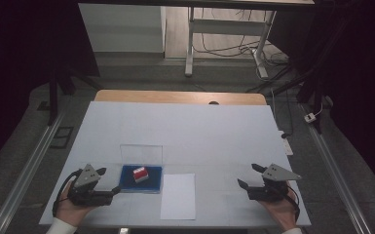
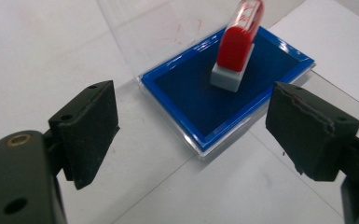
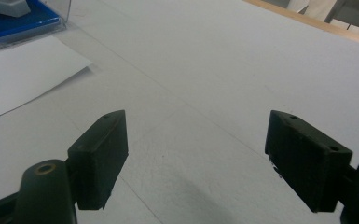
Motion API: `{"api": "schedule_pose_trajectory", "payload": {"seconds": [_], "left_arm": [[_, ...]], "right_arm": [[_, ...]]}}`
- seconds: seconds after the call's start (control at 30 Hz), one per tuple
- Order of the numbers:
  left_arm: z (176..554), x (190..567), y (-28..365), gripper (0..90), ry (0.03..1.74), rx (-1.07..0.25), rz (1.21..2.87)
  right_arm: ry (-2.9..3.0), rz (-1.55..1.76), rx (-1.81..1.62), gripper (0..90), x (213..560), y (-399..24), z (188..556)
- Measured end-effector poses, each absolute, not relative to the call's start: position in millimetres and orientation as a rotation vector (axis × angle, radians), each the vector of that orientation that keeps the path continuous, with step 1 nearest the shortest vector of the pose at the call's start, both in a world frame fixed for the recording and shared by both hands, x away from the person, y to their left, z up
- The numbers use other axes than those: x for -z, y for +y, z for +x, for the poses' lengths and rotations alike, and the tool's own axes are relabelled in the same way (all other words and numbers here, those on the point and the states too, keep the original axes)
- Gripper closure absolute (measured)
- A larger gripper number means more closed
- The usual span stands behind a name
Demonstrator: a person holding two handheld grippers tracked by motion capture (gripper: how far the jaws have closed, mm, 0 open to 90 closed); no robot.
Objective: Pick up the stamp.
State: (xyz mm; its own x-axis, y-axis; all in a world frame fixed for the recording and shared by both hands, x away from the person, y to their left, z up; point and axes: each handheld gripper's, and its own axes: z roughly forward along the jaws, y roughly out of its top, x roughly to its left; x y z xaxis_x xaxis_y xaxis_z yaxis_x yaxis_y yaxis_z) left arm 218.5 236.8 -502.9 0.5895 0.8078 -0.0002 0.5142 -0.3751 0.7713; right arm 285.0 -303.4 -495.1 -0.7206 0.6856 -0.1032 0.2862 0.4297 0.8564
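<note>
A blue ink pad (image 1: 152,180) (image 2: 200,93) lies in a clear case with its lid (image 1: 141,154) standing up behind it. A red stamp with a grey base (image 1: 140,174) (image 2: 237,42) stands on the pad. A white sheet of paper (image 1: 178,196) (image 3: 18,77) lies just right of the pad. My left gripper (image 1: 108,181) (image 2: 196,140) rests left of the pad, open, nothing between its jaws. My right gripper (image 1: 249,176) (image 3: 196,158) sits at the right side of the table, open and empty over bare surface.
The work surface is a white board (image 1: 185,126) on a wooden table (image 1: 175,96). Beyond it stand a white desk frame (image 1: 224,29) and cables on the floor. A white plug (image 1: 310,117) lies on the floor to the right.
</note>
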Motion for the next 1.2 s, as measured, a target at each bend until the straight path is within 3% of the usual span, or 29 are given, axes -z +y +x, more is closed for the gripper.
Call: {"api": "schedule_pose_trajectory", "payload": {"seconds": [1.2], "left_arm": [[274, 478, 187, 24.6, 0.801, -0.409, 2.328]], "right_arm": [[2.288, 0.819, -1.197, 21.2, 500, -299, 283]]}}
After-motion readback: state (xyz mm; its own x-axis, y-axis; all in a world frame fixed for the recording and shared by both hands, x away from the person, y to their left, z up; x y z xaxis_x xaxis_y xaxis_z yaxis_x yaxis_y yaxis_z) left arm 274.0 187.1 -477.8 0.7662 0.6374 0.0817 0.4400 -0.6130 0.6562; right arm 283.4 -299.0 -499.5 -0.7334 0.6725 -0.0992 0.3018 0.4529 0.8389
